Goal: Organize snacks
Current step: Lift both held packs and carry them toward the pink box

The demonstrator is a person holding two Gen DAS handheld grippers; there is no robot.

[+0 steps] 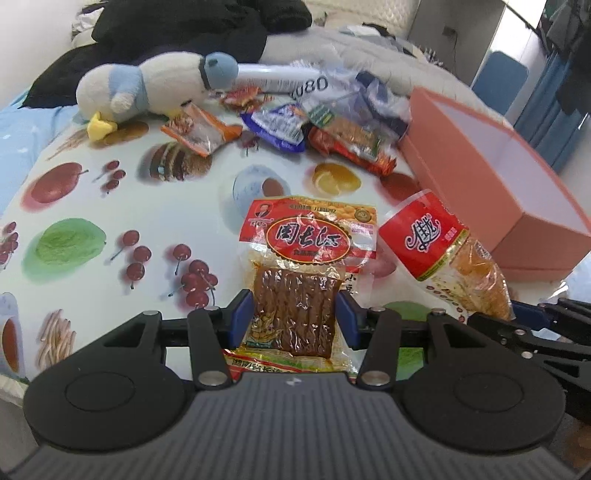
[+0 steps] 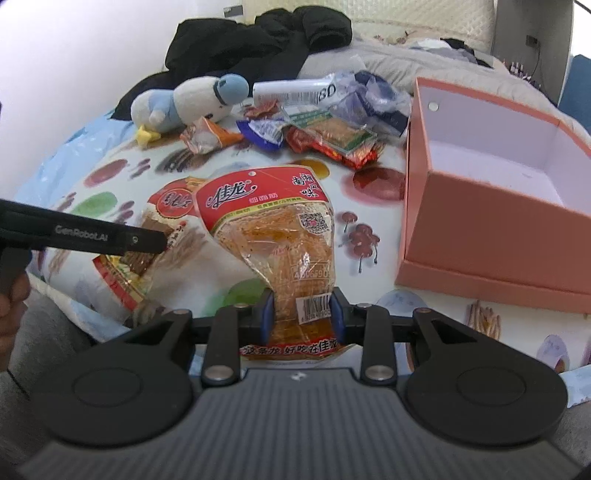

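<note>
In the left wrist view, the left gripper [image 1: 295, 321] pinched a packet of brown dried strips [image 1: 301, 280] between its blue pads [image 1: 242, 317], both pads pressed against the packet's sides. The packet hung lifted above the fruit-print cloth [image 1: 110, 206] on the bed. Just to the packet's right, a red-topped noodle snack bag [image 1: 443, 254] was held in the right gripper, of which only black linkage showed at the frame's edge. The pink box [image 1: 480, 206] stood open beyond that bag, to the right, with nothing visible inside. Well behind the packet, a pile of small snack packs [image 1: 317, 125] lay on the cloth, with a plush penguin [image 1: 155, 85] to the pile's left and a white tube [image 1: 284, 79] behind it. Black clothing [image 1: 184, 26] lay farther back.

In the right wrist view, the right gripper [image 2: 302, 319] clamped the noodle snack bag [image 2: 273, 229] near its lower end, the bag squeezed narrow between the pads and standing upright above the cloth [image 2: 369, 266]. To the bag's left, the left gripper's black finger [image 2: 92, 236] crossed in front of the packet of brown strips [image 2: 147, 236]. The pink box [image 2: 480, 243] sat to the bag's right, its white interior visible. The snack pile [image 2: 325, 136], the penguin [image 2: 188, 103] and the tube [image 2: 291, 92] lay behind the bag. Part of a hand [image 2: 13, 299] showed at the left edge.
</note>
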